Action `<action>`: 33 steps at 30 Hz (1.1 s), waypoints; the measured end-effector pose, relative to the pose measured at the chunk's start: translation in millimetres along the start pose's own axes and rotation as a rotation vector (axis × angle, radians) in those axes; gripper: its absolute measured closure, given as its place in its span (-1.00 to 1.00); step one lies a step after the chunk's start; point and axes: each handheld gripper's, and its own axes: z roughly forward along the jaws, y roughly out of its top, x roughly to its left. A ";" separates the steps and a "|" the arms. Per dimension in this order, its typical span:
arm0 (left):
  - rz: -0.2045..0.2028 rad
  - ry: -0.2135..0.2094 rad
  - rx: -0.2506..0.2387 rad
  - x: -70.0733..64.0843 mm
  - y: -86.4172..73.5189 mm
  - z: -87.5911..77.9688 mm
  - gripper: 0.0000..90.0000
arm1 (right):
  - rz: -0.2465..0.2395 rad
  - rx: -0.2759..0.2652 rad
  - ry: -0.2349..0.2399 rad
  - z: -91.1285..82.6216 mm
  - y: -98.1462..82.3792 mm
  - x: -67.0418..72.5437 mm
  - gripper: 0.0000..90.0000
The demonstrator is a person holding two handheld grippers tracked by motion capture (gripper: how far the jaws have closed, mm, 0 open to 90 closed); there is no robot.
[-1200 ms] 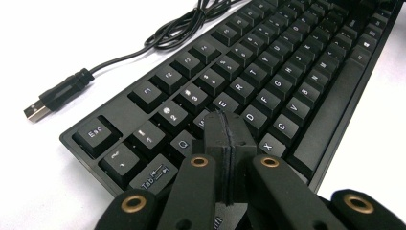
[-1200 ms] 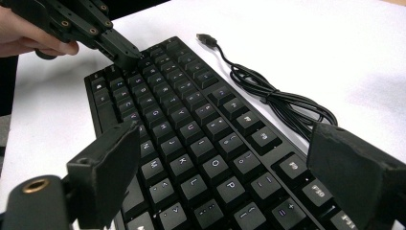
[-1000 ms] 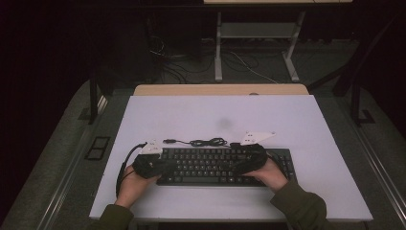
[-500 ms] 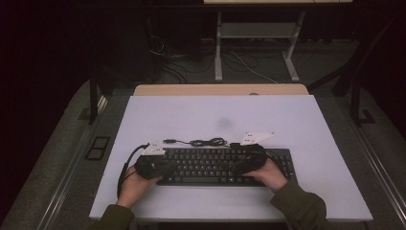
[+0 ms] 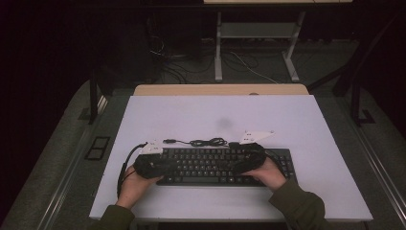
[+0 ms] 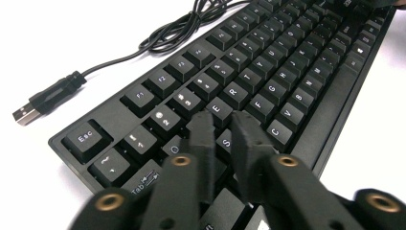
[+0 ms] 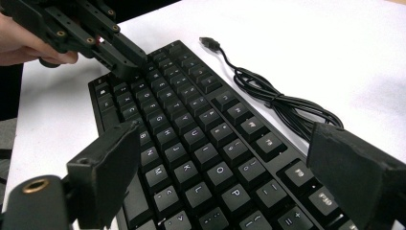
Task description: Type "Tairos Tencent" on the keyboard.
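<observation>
A black keyboard [image 5: 210,165] lies near the front of the white table [image 5: 215,115]. Its cable [image 5: 206,142] is coiled behind it, and the USB plug [image 6: 28,110] rests loose on the table. My left gripper [image 6: 222,120] points down at the keys near the left end, around E and S. Its jaws have just been opening; a narrow gap shows, with nothing between them. In the right gripper view the left gripper [image 7: 127,64] touches the far keys. My right gripper [image 7: 225,139] hovers wide open over the keyboard's [image 7: 191,134] right half, holding nothing.
Both hands rest at the keyboard's ends, the left gripper [image 5: 153,165] and the right gripper [image 5: 246,160] lying over it. A wooden strip [image 5: 220,89] borders the table's far edge. Beyond it stand desk legs [image 5: 219,48] and floor cables.
</observation>
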 end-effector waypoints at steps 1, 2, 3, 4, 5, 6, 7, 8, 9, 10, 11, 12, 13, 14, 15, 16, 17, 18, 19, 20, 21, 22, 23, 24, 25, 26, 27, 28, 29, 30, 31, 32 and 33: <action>0.000 0.001 -0.001 -0.3 0.5 -0.6 0.62 | 0.001 -0.001 -0.001 0.1 0.3 0.0 -0.75; 0.001 0.002 -0.003 -0.2 0.7 -0.9 0.57 | 0.002 -0.004 -0.001 0.1 0.8 0.0 -0.75; 0.000 0.001 -0.006 -0.3 1.2 -1.1 0.51 | 0.002 -0.005 -0.001 0.1 1.0 -0.2 -0.75; 0.001 -0.002 -0.007 -0.6 1.4 -1.2 0.44 | 0.001 -0.006 0.002 0.0 1.5 -0.4 -0.75; -0.001 -0.002 -0.012 -1.0 1.4 -0.9 0.36 | 0.001 -0.007 0.003 0.2 1.9 -0.6 -0.75; -0.002 -0.004 -0.015 -1.3 1.5 -0.6 0.30 | 0.005 -0.010 0.004 0.5 2.4 -0.5 -0.75; 0.003 -0.006 -0.014 -1.2 1.7 -0.5 0.24 | 0.009 -0.009 0.006 0.8 3.0 -0.2 -0.75; 0.005 -0.004 -0.013 -1.8 1.9 -0.3 0.19 | 0.008 -0.012 0.005 1.3 3.5 -0.4 -0.75; 0.003 -0.002 -0.014 -2.0 2.0 -0.1 0.13 | 0.005 -0.014 0.008 2.0 4.4 -0.4 -0.75; 0.000 -0.003 -0.017 -2.4 2.3 0.1 0.06 | 0.008 -0.013 0.008 2.5 5.0 0.1 -0.75; 0.000 -0.002 -0.021 -2.8 2.4 0.0 0.01 | 0.006 -0.013 0.011 3.0 5.5 0.5 -0.75; -0.002 0.000 -0.025 -2.8 2.6 0.2 -0.05 | 0.006 -0.014 0.012 3.7 6.0 0.6 -0.75; -0.005 0.000 -0.028 -2.6 2.8 0.3 -0.12 | 0.006 -0.015 0.012 4.3 6.4 0.7 -0.75; -0.009 -0.001 -0.031 -2.4 2.9 0.9 -0.21 | 0.002 -0.016 0.015 5.0 6.9 0.5 -0.75; -0.010 0.003 -0.033 -2.7 2.9 1.5 -0.29 | 0.008 -0.016 0.017 6.0 7.6 0.6 -0.75; -0.007 0.006 -0.033 -3.1 2.8 2.3 -0.36 | 0.008 -0.018 0.019 6.6 8.0 0.6 -0.75; -0.006 0.006 -0.033 -3.4 3.0 3.1 -0.44 | 0.008 -0.018 0.023 7.7 8.9 1.0 -0.75; -0.007 0.008 -0.035 -3.9 3.1 3.8 -0.51 | 0.007 -0.020 0.024 8.6 9.7 1.6 -0.75; -0.003 0.010 -0.035 -4.9 3.5 4.5 -0.56 | 0.002 -0.020 0.024 9.0 10.4 1.9 -0.75; -0.001 0.011 -0.038 -5.7 3.8 5.1 -0.60 | -0.001 -0.022 0.023 9.4 11.8 2.7 -0.75; 0.003 0.013 -0.036 -6.2 4.1 5.2 -0.61 | -0.001 -0.027 0.025 9.6 12.7 3.3 -0.75; 0.005 0.012 -0.040 -7.1 4.4 6.0 -0.62 | 0.002 -0.029 0.026 9.7 13.3 3.6 -0.75; 0.007 0.009 -0.042 -7.5 4.5 6.3 -0.63 | -0.002 -0.032 0.028 9.3 13.8 3.8 -0.75; 0.011 0.004 -0.044 -7.7 4.7 6.7 -0.63 | -0.004 -0.031 0.028 9.1 14.0 4.1 -0.75; 0.010 0.000 -0.046 -8.1 4.9 7.0 -0.63 | -0.006 -0.027 0.026 8.8 13.9 4.6 -0.75; 0.009 -0.005 -0.049 -8.5 5.1 7.2 -0.64 | -0.006 -0.025 0.026 8.7 13.8 4.8 -0.75; 0.007 -0.006 -0.053 -9.0 5.3 7.6 -0.64 | -0.005 -0.025 0.026 8.6 13.5 4.9 -0.75; 0.014 -0.007 -0.053 -9.2 5.8 7.7 -0.64 | -0.007 -0.021 0.031 8.6 13.3 5.0 -0.65; 0.016 -0.007 -0.056 -9.5 6.1 7.9 -0.65 | -0.015 -0.018 0.042 8.4 12.9 5.2 -0.65; 0.021 -0.009 -0.058 -9.7 6.4 8.0 -0.65 | -0.015 -0.013 0.042 8.4 12.6 5.6 -0.65; 0.020 -0.008 -0.061 -10.3 6.4 8.6 -0.65 | -0.015 -0.012 0.039 8.5 12.4 5.6 -0.65; 0.024 -0.009 -0.056 -10.2 6.5 8.8 -0.65 | -0.014 -0.012 0.037 8.5 12.3 5.4 -0.64; 0.026 -0.010 -0.056 -10.1 6.3 9.1 -0.65 | -0.011 -0.011 0.036 8.4 12.3 5.0 -0.63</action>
